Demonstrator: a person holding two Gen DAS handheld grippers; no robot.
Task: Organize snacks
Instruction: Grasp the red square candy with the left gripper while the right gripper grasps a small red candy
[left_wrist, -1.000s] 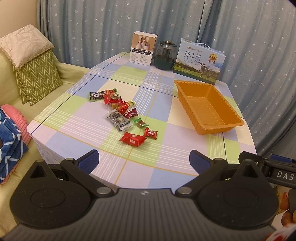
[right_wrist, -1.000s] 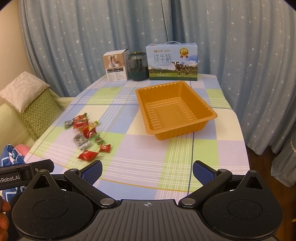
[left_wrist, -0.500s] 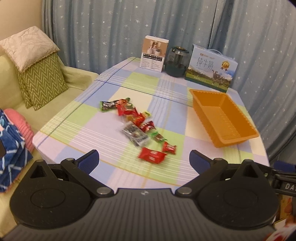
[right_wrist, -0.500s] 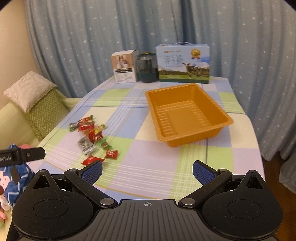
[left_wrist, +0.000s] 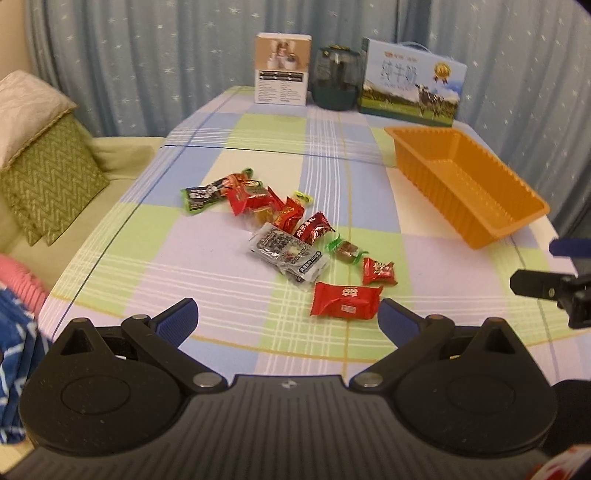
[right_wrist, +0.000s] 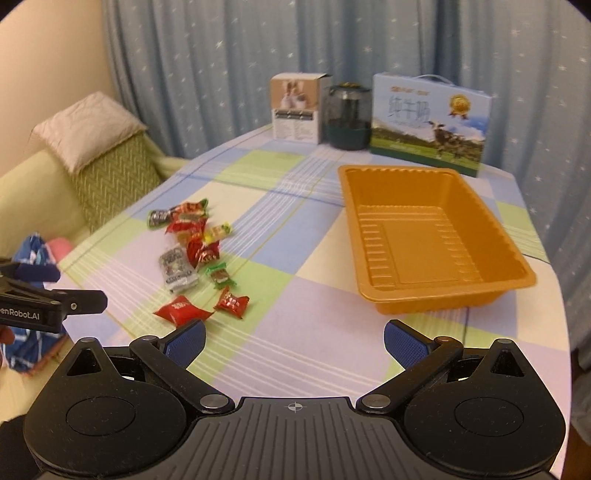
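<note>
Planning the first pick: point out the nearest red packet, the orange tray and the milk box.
red packet (left_wrist: 345, 301), left wrist view, wrapper middle
orange tray (right_wrist: 437, 291), right wrist view, near rim
milk box (right_wrist: 428, 123), right wrist view, front face

The milk carton at the far end of the desk carried large Chinese characters, 纯牛奶. The left gripper's body, at the right wrist view's left edge, read "enRobot.AI", cut off. Print on the snack wrappers was too small to read.

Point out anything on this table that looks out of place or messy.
The wrapped snacks lie scattered loose on the checked tablecloth, some overlapping, while the orange plastic tray beside them holds nothing. Nothing looks spilled or damaged; the boxes and the dark jar at the back stand upright.
</note>
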